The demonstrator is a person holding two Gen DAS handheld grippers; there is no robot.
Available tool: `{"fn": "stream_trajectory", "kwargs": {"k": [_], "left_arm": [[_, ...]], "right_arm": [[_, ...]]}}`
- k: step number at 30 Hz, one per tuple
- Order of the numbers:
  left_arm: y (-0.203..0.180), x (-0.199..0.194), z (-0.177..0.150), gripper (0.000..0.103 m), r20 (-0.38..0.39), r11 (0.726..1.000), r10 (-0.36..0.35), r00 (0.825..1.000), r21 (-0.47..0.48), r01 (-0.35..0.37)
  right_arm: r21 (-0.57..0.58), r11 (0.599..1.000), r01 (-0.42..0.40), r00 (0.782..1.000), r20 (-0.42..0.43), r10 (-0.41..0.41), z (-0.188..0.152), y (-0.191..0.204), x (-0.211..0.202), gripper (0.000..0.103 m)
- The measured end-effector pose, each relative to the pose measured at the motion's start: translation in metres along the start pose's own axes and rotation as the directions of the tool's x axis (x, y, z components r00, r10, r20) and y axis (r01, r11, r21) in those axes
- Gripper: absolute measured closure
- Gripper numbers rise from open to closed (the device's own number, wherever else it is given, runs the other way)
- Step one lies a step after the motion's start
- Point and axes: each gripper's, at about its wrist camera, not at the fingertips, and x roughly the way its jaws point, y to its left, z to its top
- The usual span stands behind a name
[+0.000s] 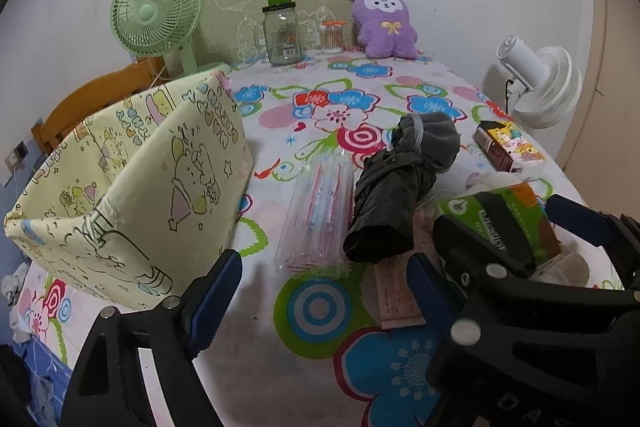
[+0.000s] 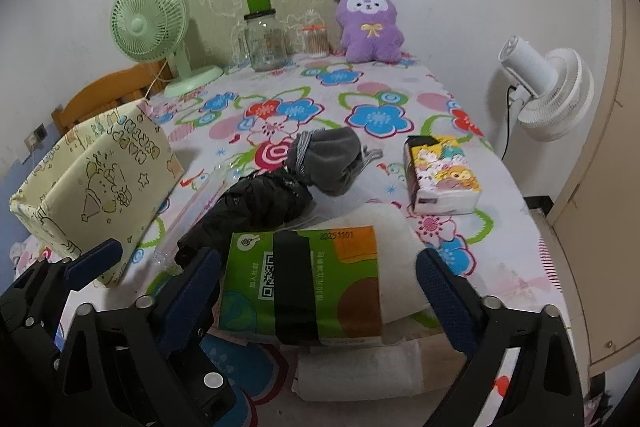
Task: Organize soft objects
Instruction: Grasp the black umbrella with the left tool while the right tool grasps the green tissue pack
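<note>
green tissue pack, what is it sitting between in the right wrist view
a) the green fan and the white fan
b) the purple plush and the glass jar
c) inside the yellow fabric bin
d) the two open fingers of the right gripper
d: the green tissue pack lies on a white towel between the right gripper's spread fingers, pads not touching it.

Purple plush (image 1: 385, 21); pale-yellow cartoon bin (image 1: 132, 187) — floral cloth (image 1: 280, 367); grn tissue pack (image 2: 308, 283).

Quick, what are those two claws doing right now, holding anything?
Left claw: open, holding nothing, over the flowered tablecloth.
Right claw: open, either side of the green tissue pack, not gripping it.
</note>
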Motion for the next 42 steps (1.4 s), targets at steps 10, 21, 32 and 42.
{"fn": "stream_trajectory", "kwargs": {"k": [10, 21, 32, 42], "left_arm": [[-0.009, -0.001, 0.007, 0.021, 0.011, 1.000, 0.004, 1.000, 0.025, -0.004], [-0.027, 0.009, 0.034, 0.023, 0.074, 0.997, -0.013, 0.997, 0.082, 0.007], [-0.036, 0.039, 0.043, 0.062, -0.044, 0.992, -0.074, 0.996, 0.098, 0.078], [-0.033, 0.023, 0.043, 0.080, -0.034, 0.987, -0.133, 0.991, 0.089, 0.135]], "right_arm": [[0.027, 1.000, 0.005, 1.000, -0.016, -0.004, 0.004, -0.010, 0.001, 0.029], [0.052, 0.998, 0.030, 0.999, 0.032, -0.032, 0.025, -0.028, 0.001, 0.029], [0.055, 0.998, 0.024, 1.000, 0.003, -0.024, 0.028, -0.035, 0.018, 0.029], [0.047, 0.998, 0.032, 0.999, 0.034, -0.033, 0.031, -0.030, 0.004, 0.029]]}}
